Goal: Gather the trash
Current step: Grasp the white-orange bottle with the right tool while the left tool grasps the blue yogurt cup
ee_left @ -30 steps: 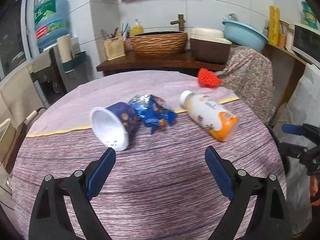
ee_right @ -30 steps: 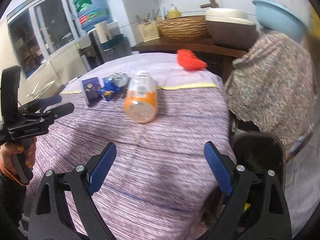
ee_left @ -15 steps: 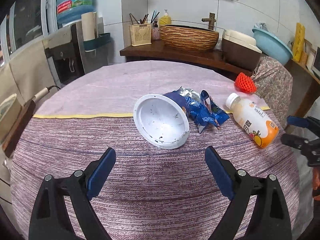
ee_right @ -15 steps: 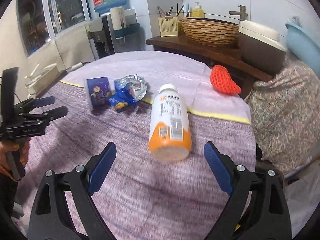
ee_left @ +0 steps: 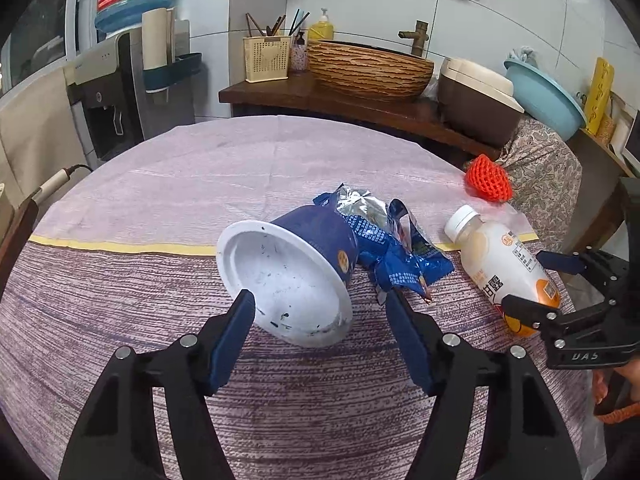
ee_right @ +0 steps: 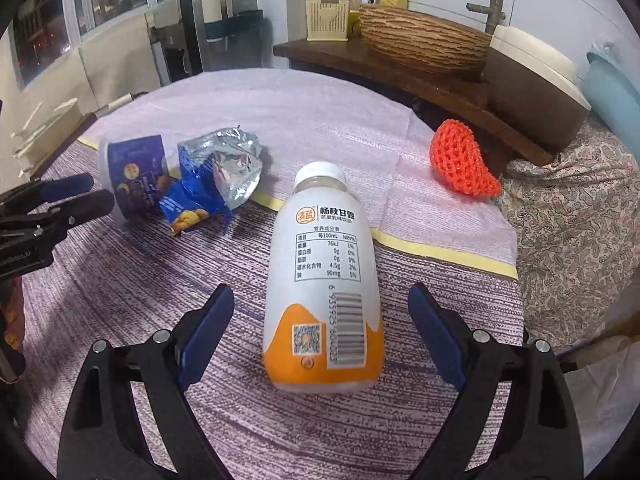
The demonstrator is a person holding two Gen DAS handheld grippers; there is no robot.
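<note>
Three pieces of rubbish are lying on the round table with the purple striped cloth (ee_left: 120, 360): a blue plastic cup with a white inside (ee_left: 292, 276) tipped on its side, a crumpled blue and silver foil snack wrapper (ee_left: 384, 248) touching the cup's base, and a white and orange plastic drink bottle with a white cap (ee_right: 324, 280) lying flat to the right of the wrapper, apart from it. An orange foam fruit net (ee_right: 464, 160) is sitting further back near the table's far edge. The left gripper (ee_left: 320, 312) is hovering low over the cloth with the cup's white rim sitting between its blue pads; its jaws have just been closing in around that rim, but gaps are showing on both sides and the pads are not yet pressing on it. The right gripper (ee_right: 320, 312) is holding its jaws wide apart, straddling the orange bottom end of the bottle, with clear space between each pad and the bottle's sides. From the right wrist view, the left gripper is showing at the left edge beside the cup, gripped by a person's hand (ee_right: 10, 328). Behind the table a woven brown basin (ee_left: 368, 68) is resting on a dark wooden counter (ee_left: 280, 96).
</note>
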